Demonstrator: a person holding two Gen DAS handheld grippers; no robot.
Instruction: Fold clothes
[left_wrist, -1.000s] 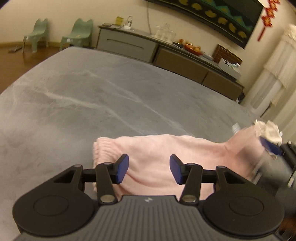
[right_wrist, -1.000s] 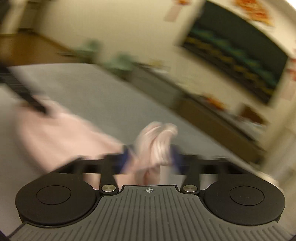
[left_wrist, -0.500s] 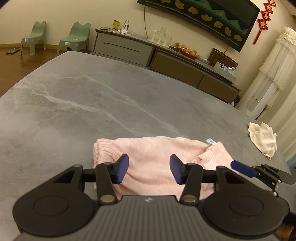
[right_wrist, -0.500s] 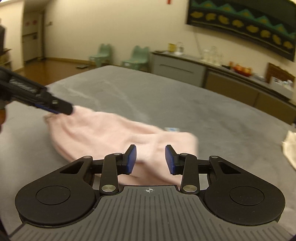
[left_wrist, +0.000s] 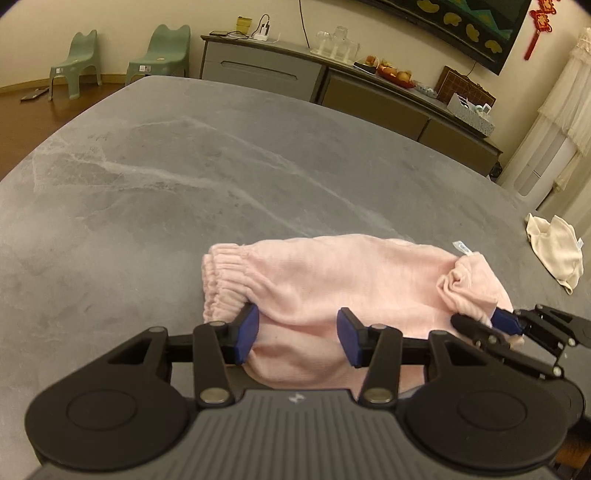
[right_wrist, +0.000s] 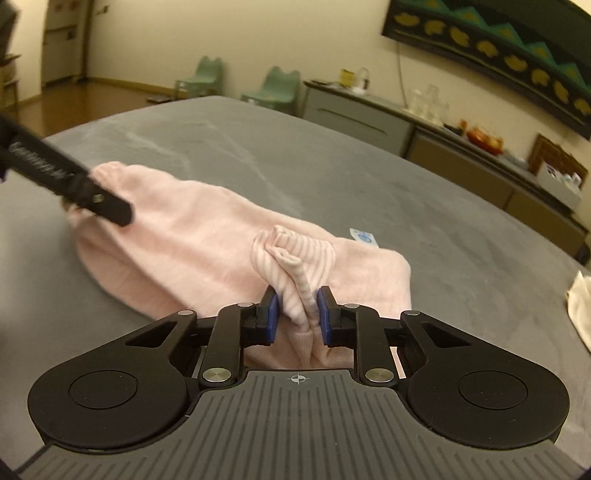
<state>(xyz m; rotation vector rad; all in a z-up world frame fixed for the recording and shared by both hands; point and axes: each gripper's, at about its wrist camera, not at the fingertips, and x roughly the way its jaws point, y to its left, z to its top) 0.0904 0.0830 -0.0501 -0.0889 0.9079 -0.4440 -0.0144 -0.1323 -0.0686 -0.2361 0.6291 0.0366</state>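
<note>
One pink garment (left_wrist: 332, 291) is lying folded on the near part of the grey marble-patterned table (left_wrist: 184, 177), its elastic waistband (left_wrist: 221, 273) facing left and its bunched end facing right, with one small white label (left_wrist: 463, 248) showing at the far right edge.

The left gripper (left_wrist: 297, 334) is sitting at the near left of the garment with its two blue pads roughly half apart; the left pad is touching the waistband and the right pad is resting on the cloth, but neither is pinching it; nothing is being held.

The right gripper (right_wrist: 294, 314) is working at the near right end; its jaws are closing, and one ridge of gathered pink cloth is standing between the two blue pads, which are already pressing it from both sides; in the left wrist view the same gripper (left_wrist: 491, 321) is appearing at the right edge, its tips buried in the cloth.

One cream cloth (left_wrist: 554, 254) is lying well apart at the far right of the table. Two green chairs (left_wrist: 118, 61) are standing on the floor beyond the table; one long sideboard (left_wrist: 332, 85) is running along the far wall.
</note>
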